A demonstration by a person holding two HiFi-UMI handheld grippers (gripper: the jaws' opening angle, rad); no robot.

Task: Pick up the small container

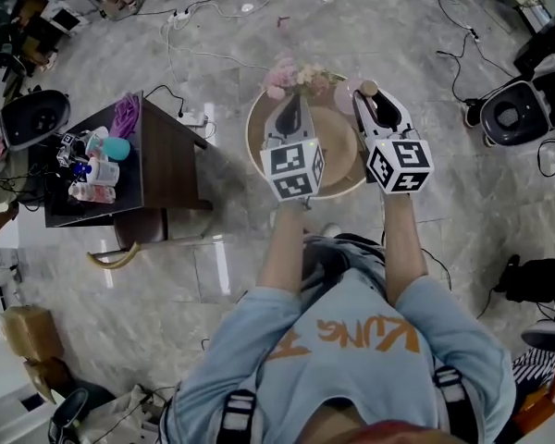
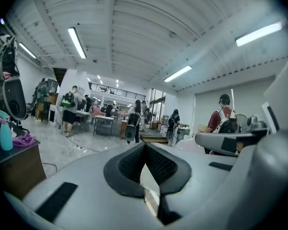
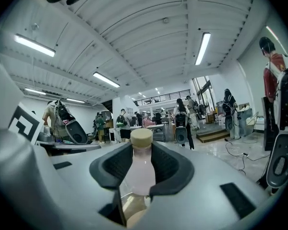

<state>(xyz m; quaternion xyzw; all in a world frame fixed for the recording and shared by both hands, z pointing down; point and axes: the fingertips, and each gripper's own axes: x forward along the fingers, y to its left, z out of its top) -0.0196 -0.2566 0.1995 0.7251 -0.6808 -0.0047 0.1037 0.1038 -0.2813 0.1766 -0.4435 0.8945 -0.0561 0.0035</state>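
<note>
The small container (image 3: 140, 166) is a pale pink bottle with a beige cap, standing upright between the pads of my right gripper (image 3: 141, 150), which is shut on it. In the head view its cap (image 1: 368, 88) shows at the tip of the right gripper (image 1: 370, 100), over the far right part of a round wooden table (image 1: 254, 141). My left gripper (image 1: 291, 104) hovers beside it over the table's middle. In the left gripper view its fingertips (image 2: 145, 147) meet with nothing between them.
Pink flowers (image 1: 296, 75) stand at the round table's far rim. A dark side table (image 1: 166, 160) to the left carries several bottles (image 1: 97, 169) and a purple cloth (image 1: 125, 114). Cables run across the marble floor, and black machines (image 1: 509, 114) stand at both sides.
</note>
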